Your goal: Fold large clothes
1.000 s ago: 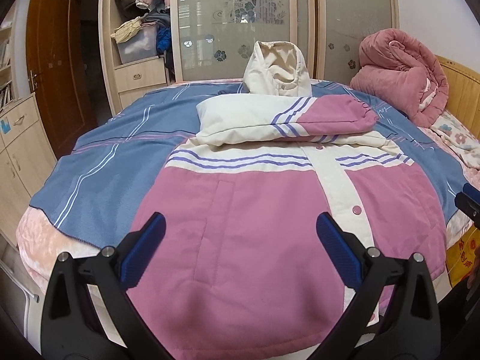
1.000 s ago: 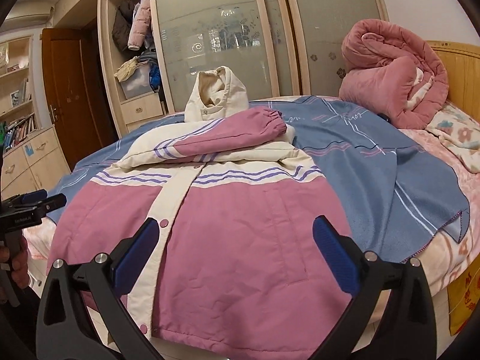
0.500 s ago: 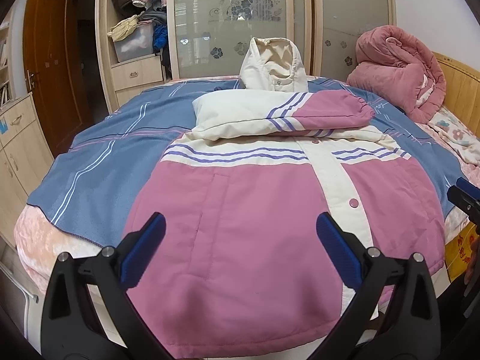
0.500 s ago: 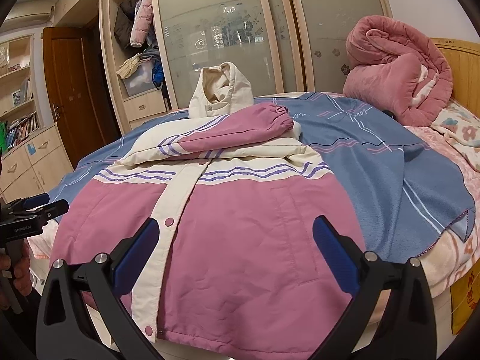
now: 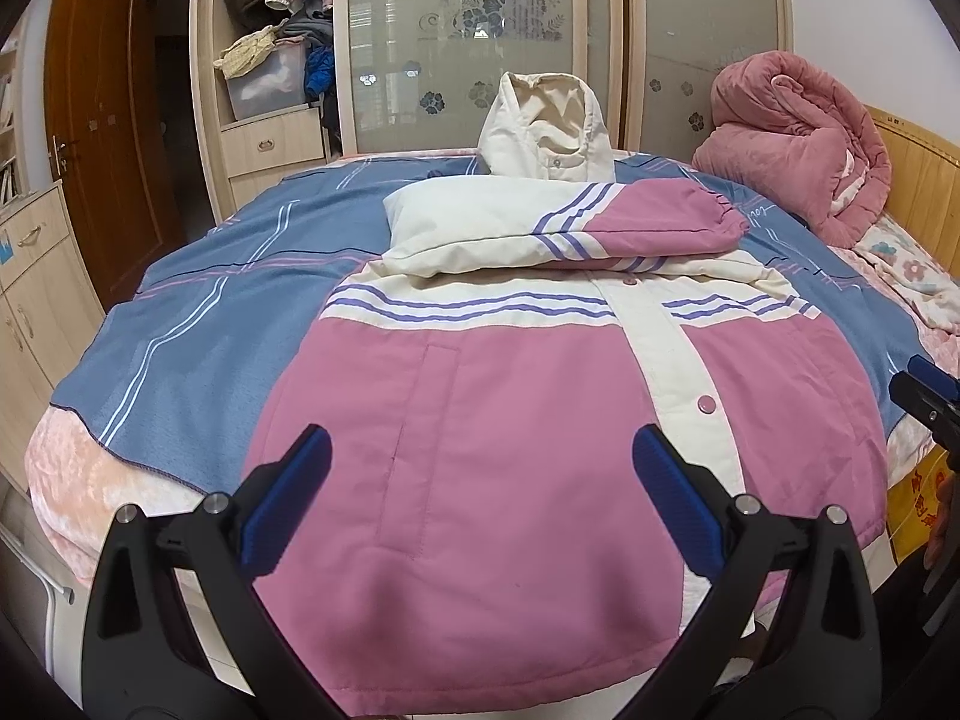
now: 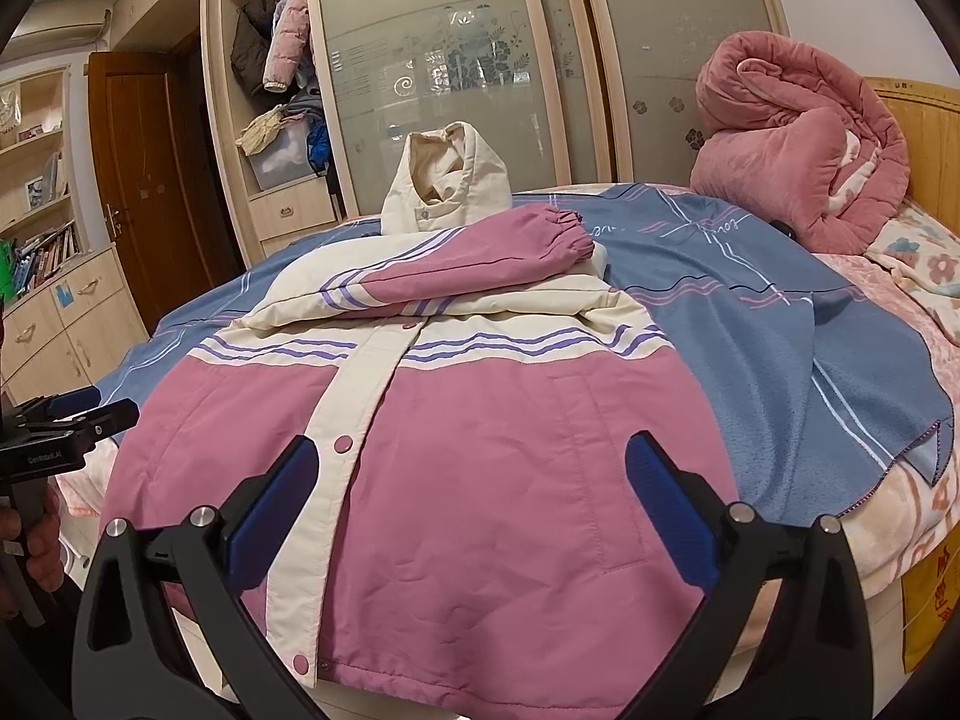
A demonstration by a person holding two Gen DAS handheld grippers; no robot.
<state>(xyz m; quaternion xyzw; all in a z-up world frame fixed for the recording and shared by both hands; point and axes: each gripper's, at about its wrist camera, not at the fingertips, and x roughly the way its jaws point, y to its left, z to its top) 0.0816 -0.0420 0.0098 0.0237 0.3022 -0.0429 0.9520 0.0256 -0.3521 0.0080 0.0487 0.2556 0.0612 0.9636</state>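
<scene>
A pink and cream hooded jacket [image 5: 528,432] lies face up on the bed, buttoned, hem toward me. It also shows in the right wrist view [image 6: 480,456]. Both sleeves are folded across the chest, the pink cuff [image 5: 714,219] on top. The cream hood [image 5: 549,129] stands up at the far end. My left gripper [image 5: 480,480] is open and empty, over the hem's left half. My right gripper [image 6: 471,486] is open and empty, over the hem's right half. Each gripper shows at the edge of the other's view: the right one in the left wrist view [image 5: 927,396], the left one in the right wrist view [image 6: 66,420].
The jacket lies on a blue striped blanket [image 5: 240,306] on the bed. A rolled pink quilt [image 5: 792,132] sits at the wooden headboard on the right. A wardrobe with glass doors [image 5: 474,36] stands behind the bed. A cabinet [image 5: 30,288] and a brown door [image 5: 102,120] are at the left.
Both grippers have moved forward and lower toward the jacket's hem, so the jacket looks larger. Both stay open. The jacket has not moved.
</scene>
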